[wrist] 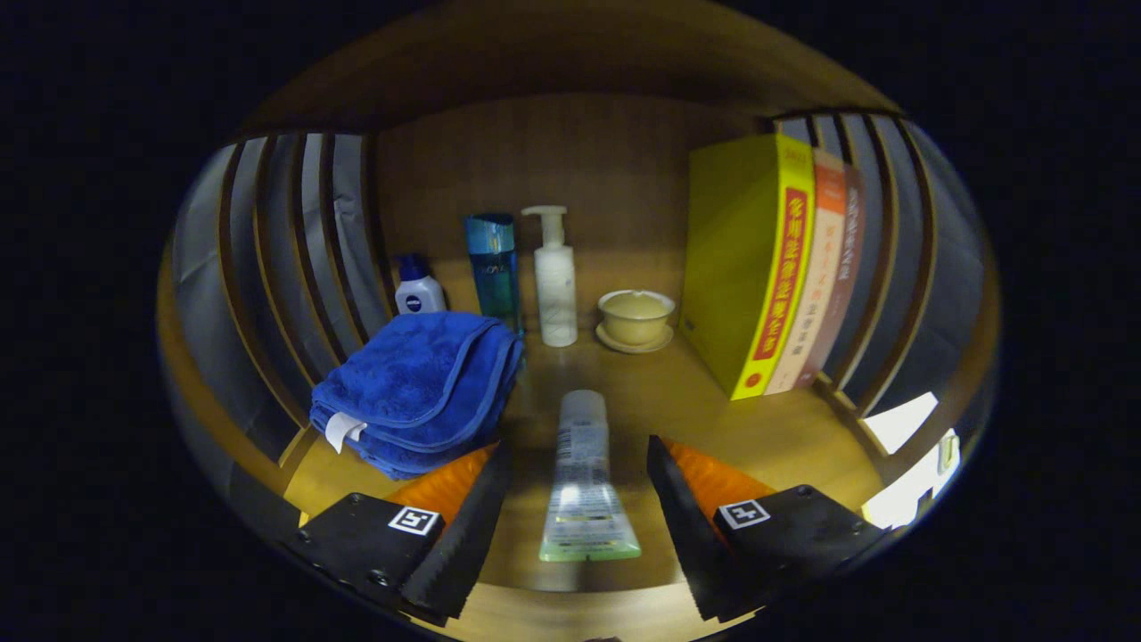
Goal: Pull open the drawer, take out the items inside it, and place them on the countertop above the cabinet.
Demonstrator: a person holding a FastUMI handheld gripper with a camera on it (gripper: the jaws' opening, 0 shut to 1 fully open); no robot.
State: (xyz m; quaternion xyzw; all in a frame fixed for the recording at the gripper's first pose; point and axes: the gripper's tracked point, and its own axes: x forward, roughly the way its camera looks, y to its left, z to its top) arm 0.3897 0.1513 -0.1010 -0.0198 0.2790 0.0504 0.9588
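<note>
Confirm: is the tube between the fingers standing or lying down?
Lying down: the tube rests flat on the wooden surface, cap pointing away, between the open fingers, untouched.

you are looking at a smooth wooden countertop [713, 401] giving off a soft sheen under the light, with wood panelling behind it. the blue towel [419, 383] is showing a fuzzy, matt cloth pile. the tube [584, 481] lying between your open gripper [578, 459] fingers is looking like glossy plastic, as is the white pump bottle [554, 281]. the small bowl [635, 314] is gleaming like glazed ceramic, and the books [767, 267] are wearing smooth paper covers.
</note>
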